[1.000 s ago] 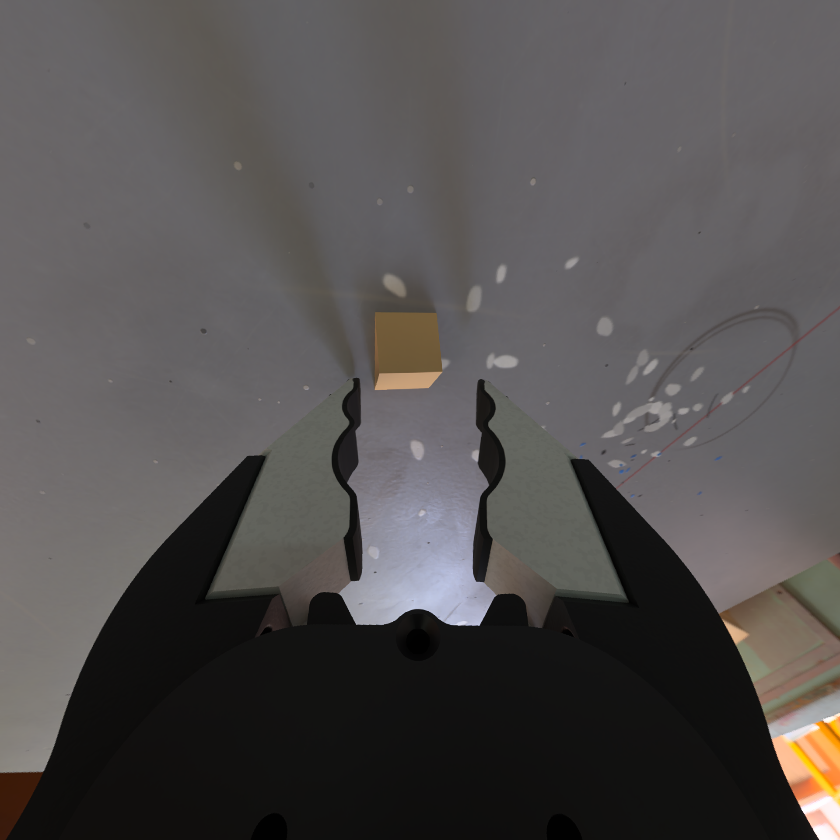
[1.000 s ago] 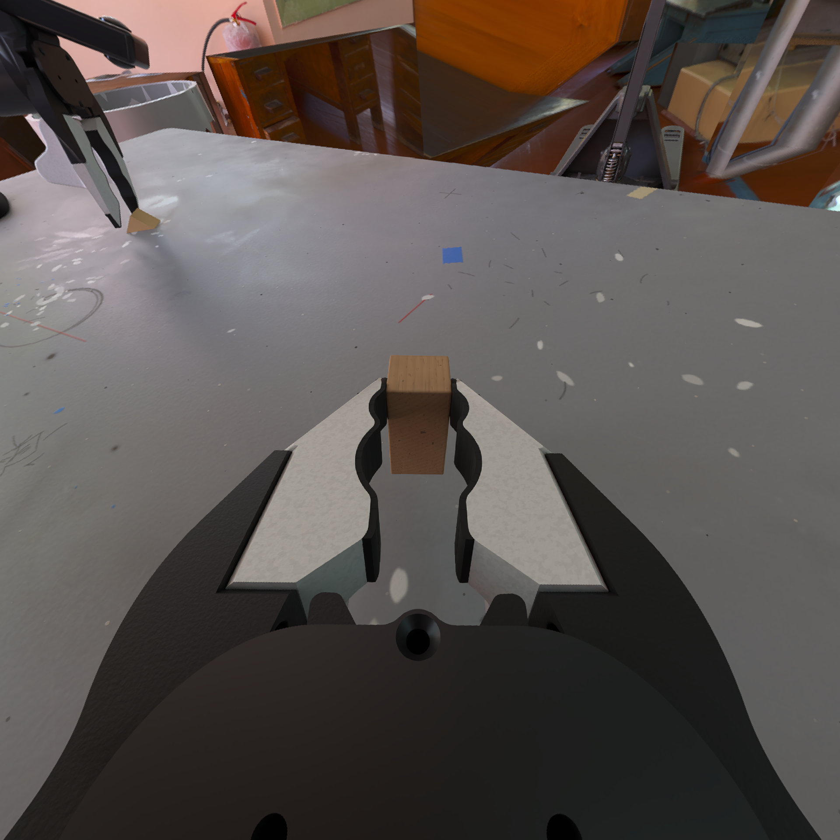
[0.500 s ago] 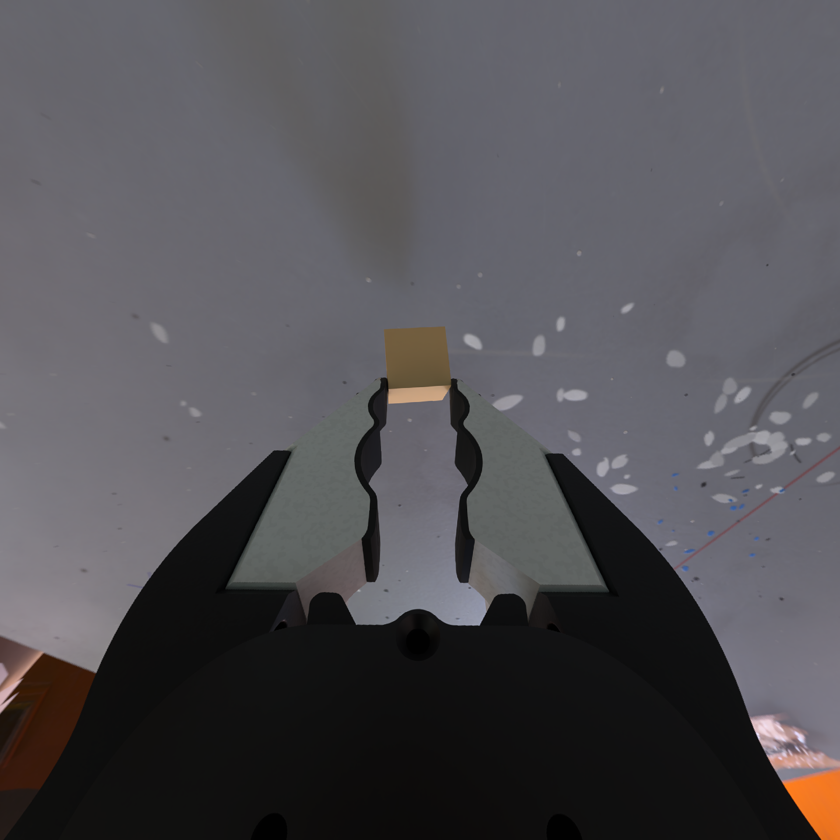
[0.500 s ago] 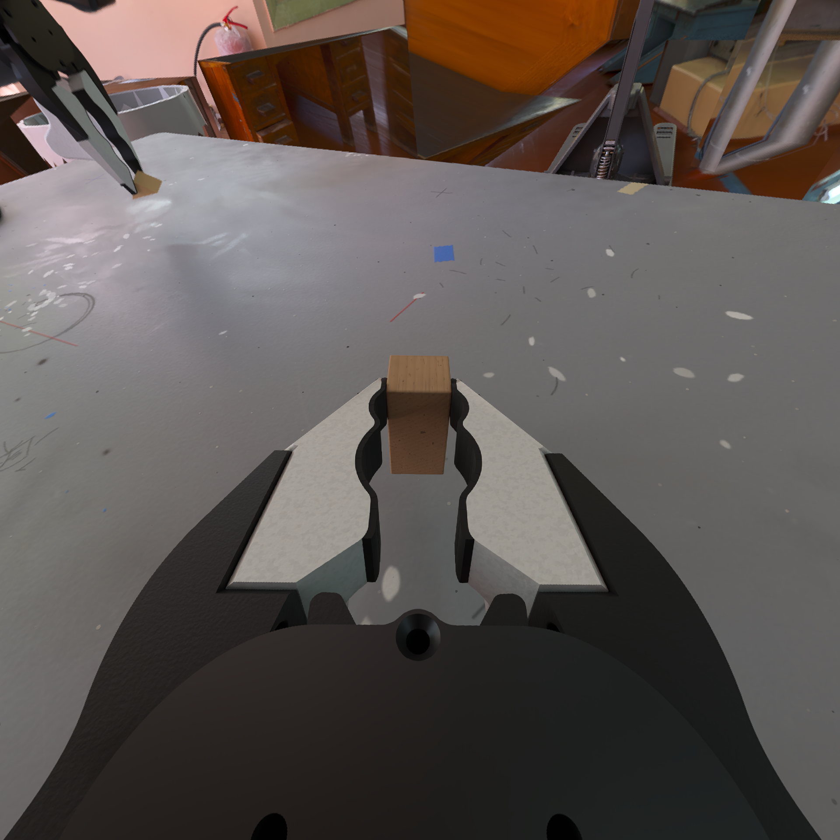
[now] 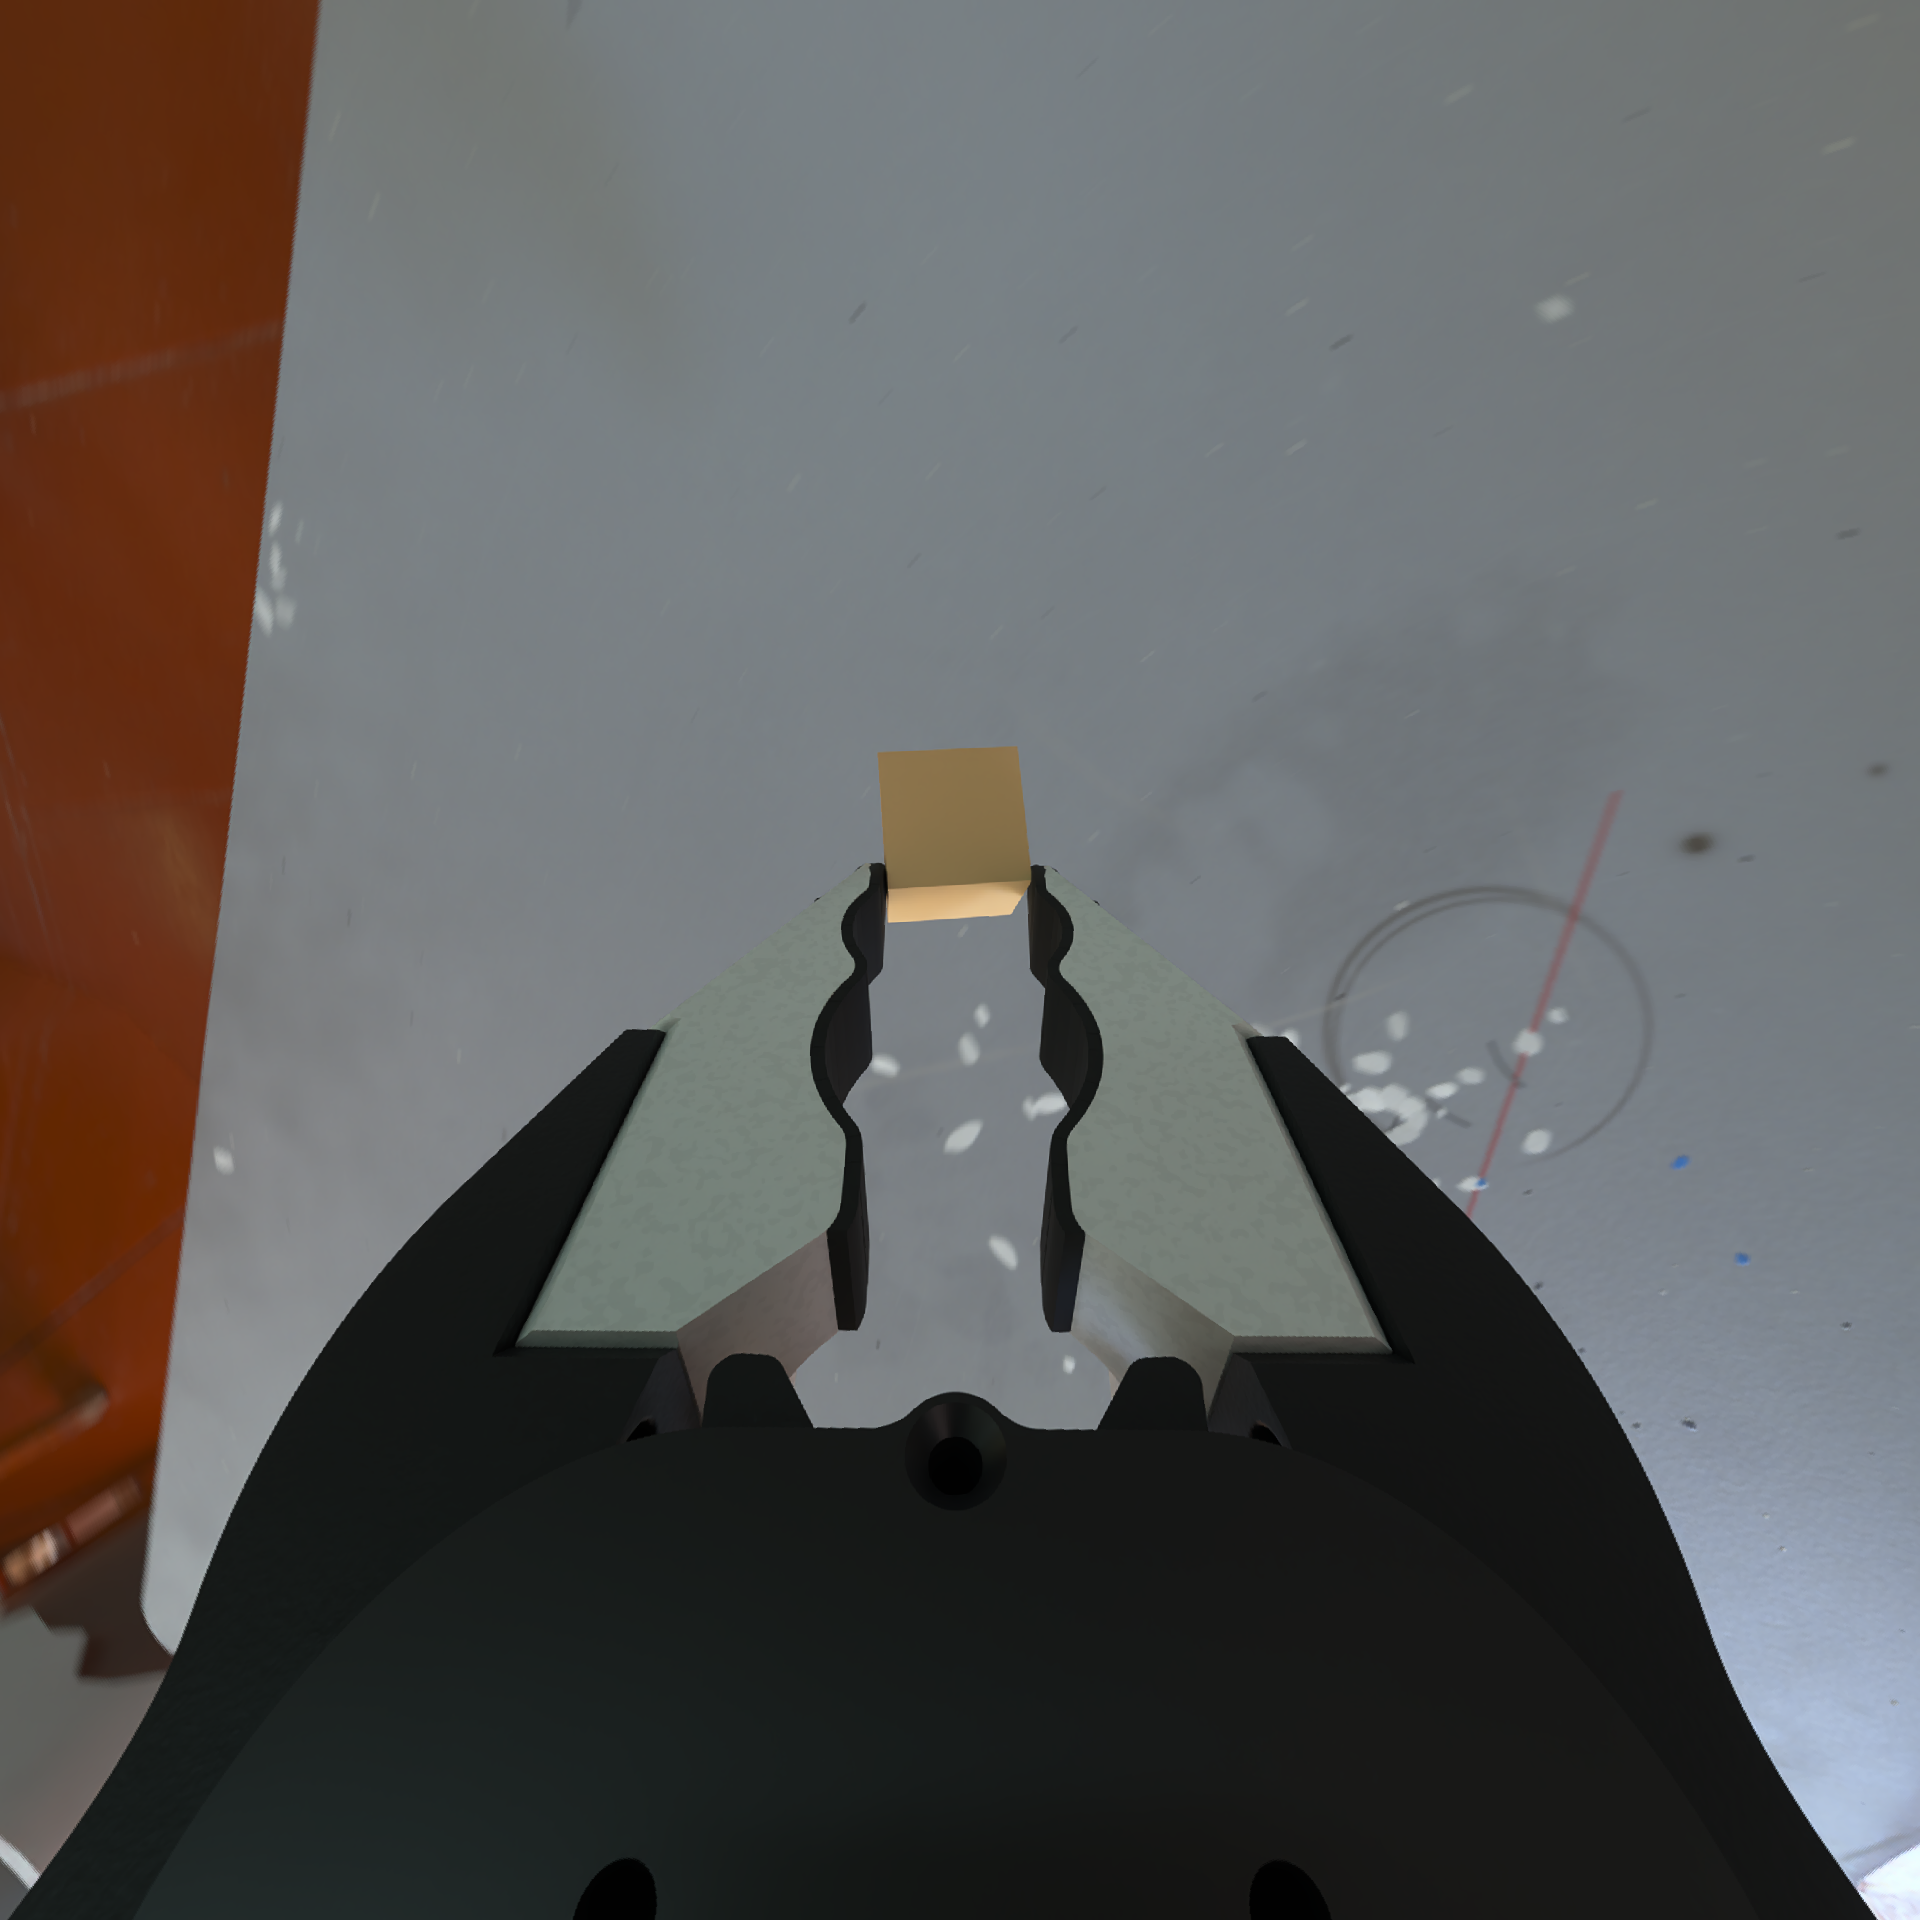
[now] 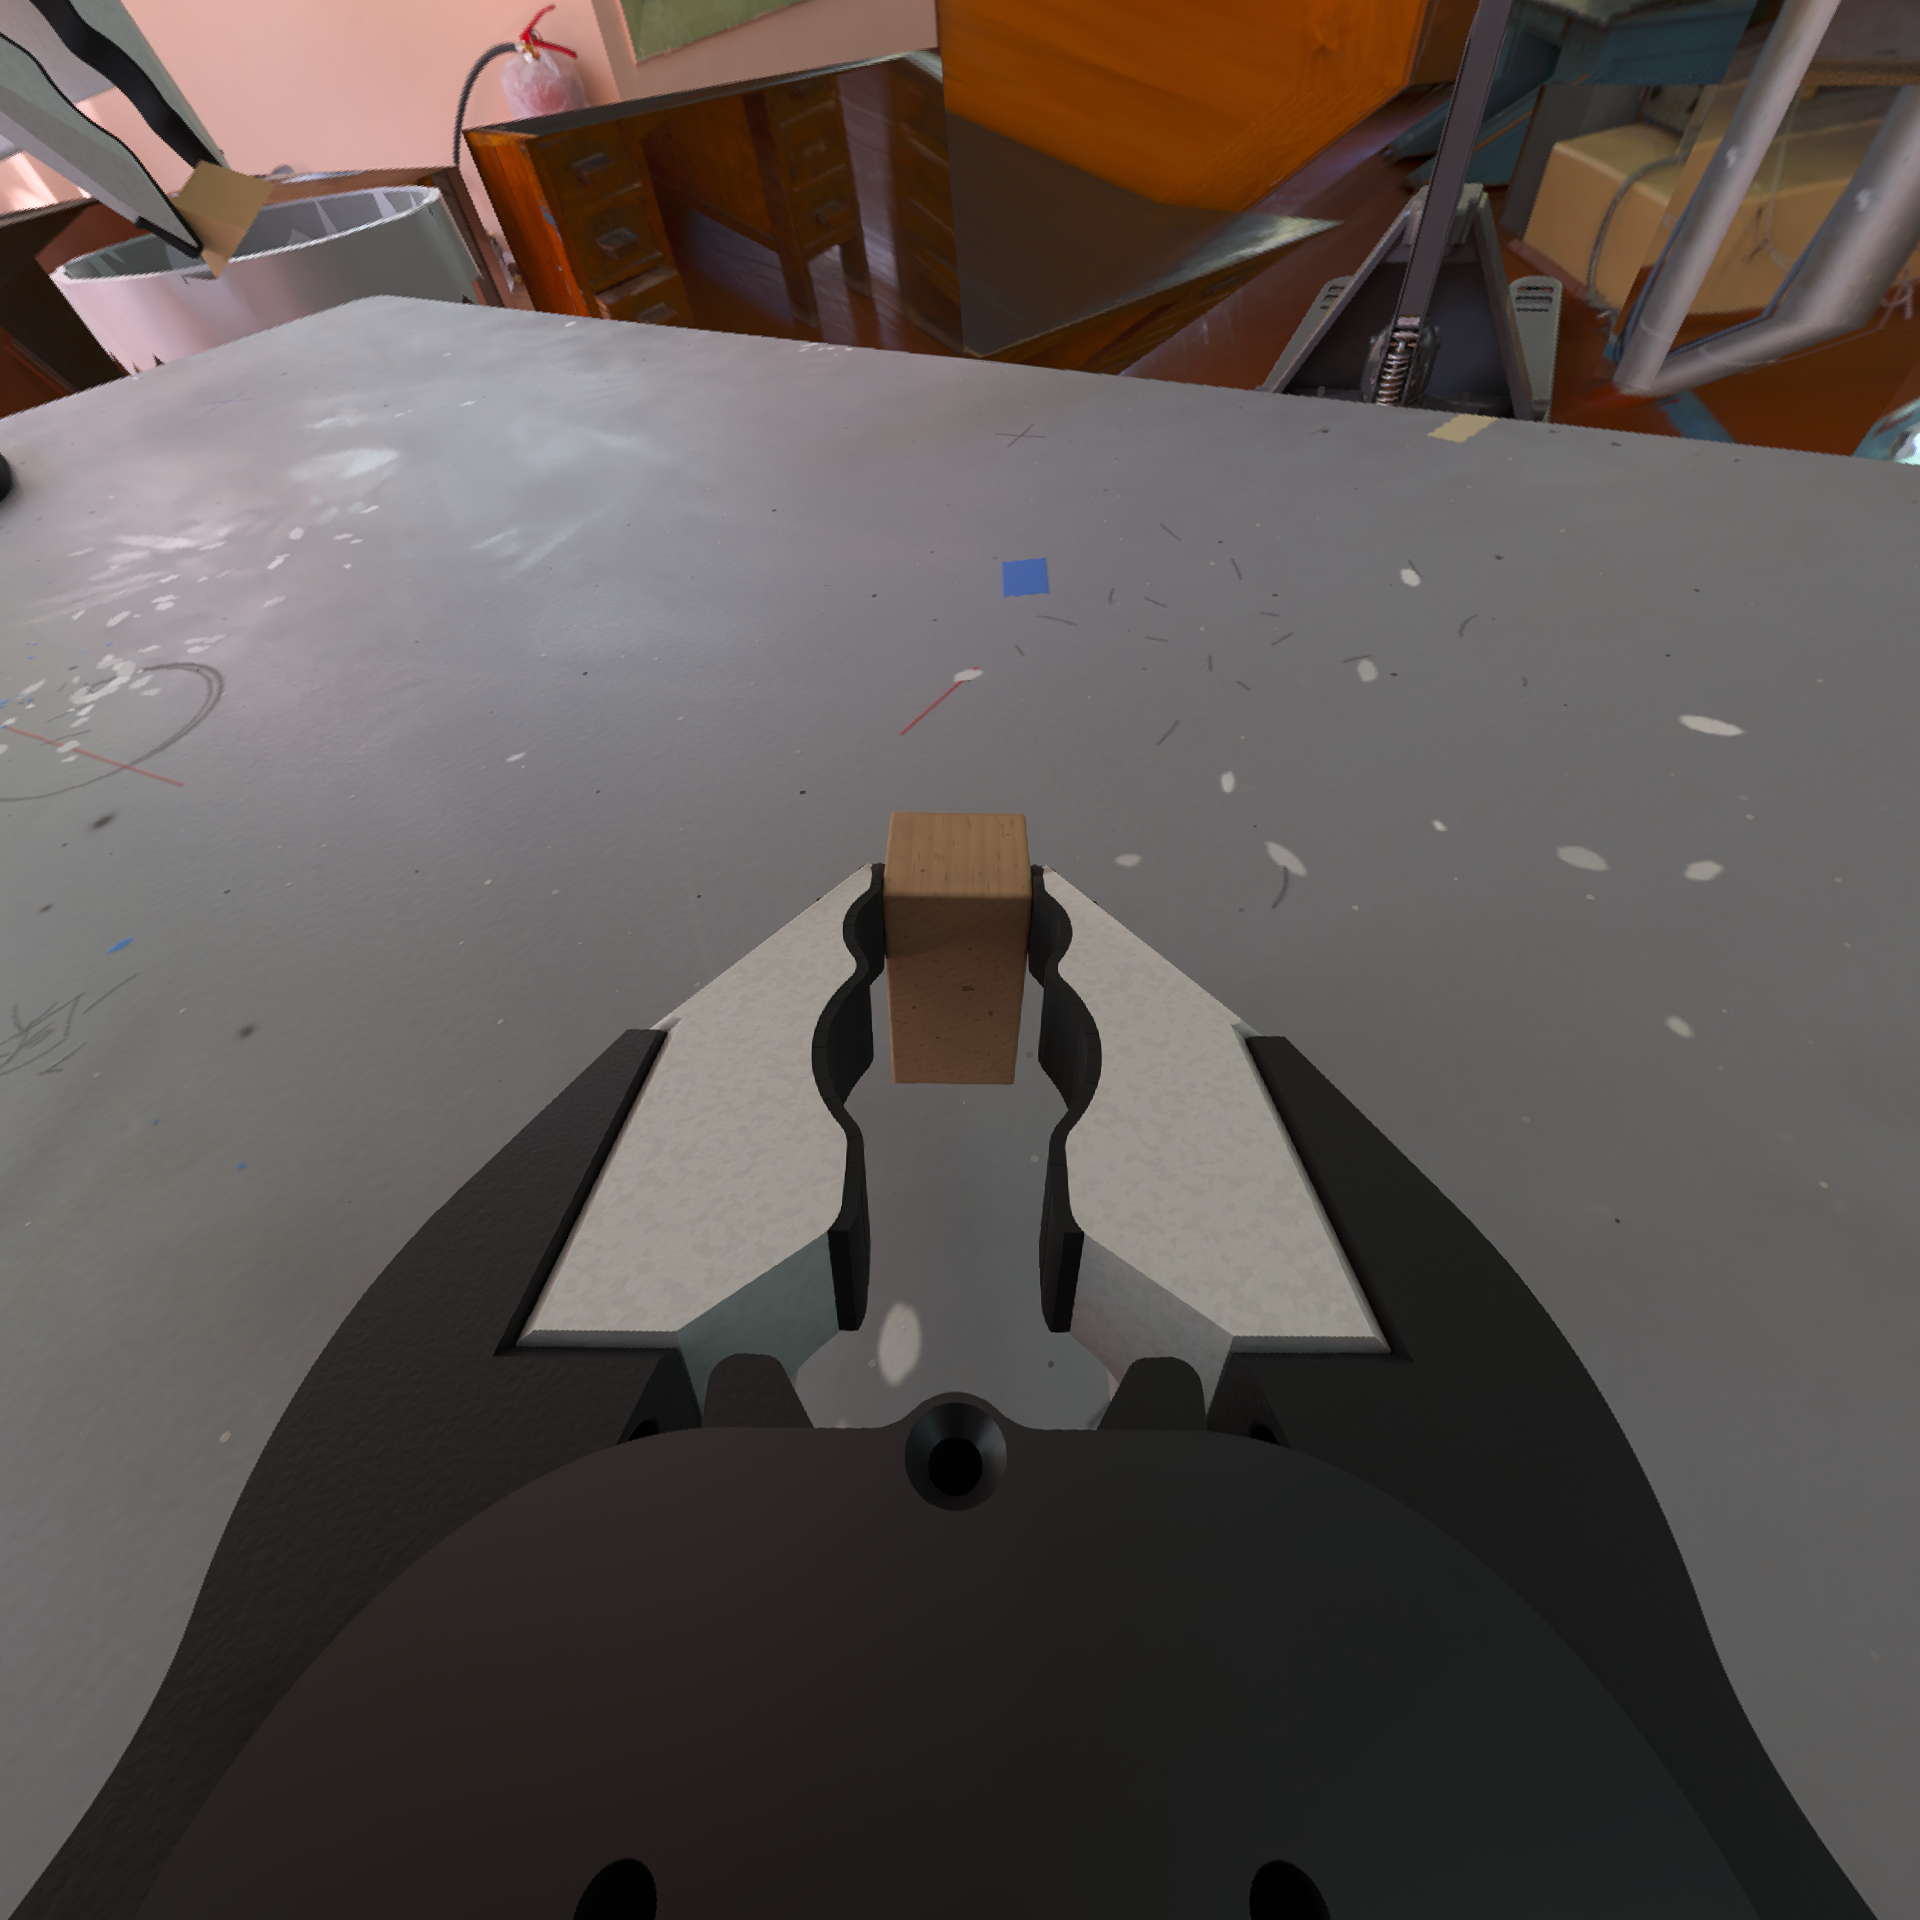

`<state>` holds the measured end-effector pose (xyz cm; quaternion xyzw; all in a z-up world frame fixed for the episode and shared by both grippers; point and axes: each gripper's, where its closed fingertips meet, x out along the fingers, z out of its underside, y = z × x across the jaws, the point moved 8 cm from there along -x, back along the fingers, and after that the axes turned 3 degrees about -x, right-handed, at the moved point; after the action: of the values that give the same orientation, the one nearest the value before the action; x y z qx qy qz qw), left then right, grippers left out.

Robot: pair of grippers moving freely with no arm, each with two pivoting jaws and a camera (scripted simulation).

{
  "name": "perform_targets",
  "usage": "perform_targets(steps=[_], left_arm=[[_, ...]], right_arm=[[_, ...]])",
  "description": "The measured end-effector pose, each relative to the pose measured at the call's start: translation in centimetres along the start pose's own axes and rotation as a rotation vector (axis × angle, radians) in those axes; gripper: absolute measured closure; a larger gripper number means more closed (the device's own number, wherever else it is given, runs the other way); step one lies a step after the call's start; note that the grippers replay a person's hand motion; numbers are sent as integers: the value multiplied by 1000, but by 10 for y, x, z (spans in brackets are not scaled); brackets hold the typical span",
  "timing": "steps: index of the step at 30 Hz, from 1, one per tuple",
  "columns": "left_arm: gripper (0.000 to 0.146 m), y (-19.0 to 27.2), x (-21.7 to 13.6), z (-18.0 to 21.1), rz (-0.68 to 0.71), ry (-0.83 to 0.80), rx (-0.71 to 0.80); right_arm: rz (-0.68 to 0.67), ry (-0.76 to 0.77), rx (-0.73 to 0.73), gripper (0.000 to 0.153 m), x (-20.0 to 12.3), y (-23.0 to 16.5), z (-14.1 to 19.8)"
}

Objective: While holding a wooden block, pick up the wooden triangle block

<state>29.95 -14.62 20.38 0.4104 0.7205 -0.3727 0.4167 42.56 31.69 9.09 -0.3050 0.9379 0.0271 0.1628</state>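
My left gripper (image 5: pixel 954 883) is shut on the pale wooden triangle block (image 5: pixel 951 826), pinched at the fingertips and held above the grey table (image 5: pixel 1143 416). In the right wrist view the left gripper (image 6: pixel 192 234) shows far off at the top left with the triangle block (image 6: pixel 220 208) in its tips, lifted off the table. My right gripper (image 6: pixel 956 894) is shut on a rectangular wooden block (image 6: pixel 954 945), which stands upright between the fingertips above the table (image 6: pixel 623 831).
The table's left edge (image 5: pixel 260 727) shows in the left wrist view, with orange-brown floor beyond. A pencilled circle with a red line (image 5: pixel 1496 1029) marks the tabletop. A white round bin (image 6: pixel 260 260), wooden drawers (image 6: pixel 644 218) and metal frames (image 6: pixel 1455 208) stand beyond the far edge.
The left gripper closed on the triangle block and lifted it off the table, swinging so the table's left edge came into view. The right gripper kept hold of its block, nearly still.
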Motion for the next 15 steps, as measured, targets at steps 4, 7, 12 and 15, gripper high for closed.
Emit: perform_targets(steps=[4,7,12,15], left_arm=[[119,43,8,-40,53,36,153],[119,74,15,-71,107,64,247],[119,118,38,-122,204,74,332],[119,137,61,-143,238,37,385]], right_arm=[[-2,11,-13,126,-3,-2,-2],[-1,22,-22,126,-5,-3,-4],[-8,39,-33,126,-9,-5,-7],[-12,49,-45,126,-11,-6,-9]])
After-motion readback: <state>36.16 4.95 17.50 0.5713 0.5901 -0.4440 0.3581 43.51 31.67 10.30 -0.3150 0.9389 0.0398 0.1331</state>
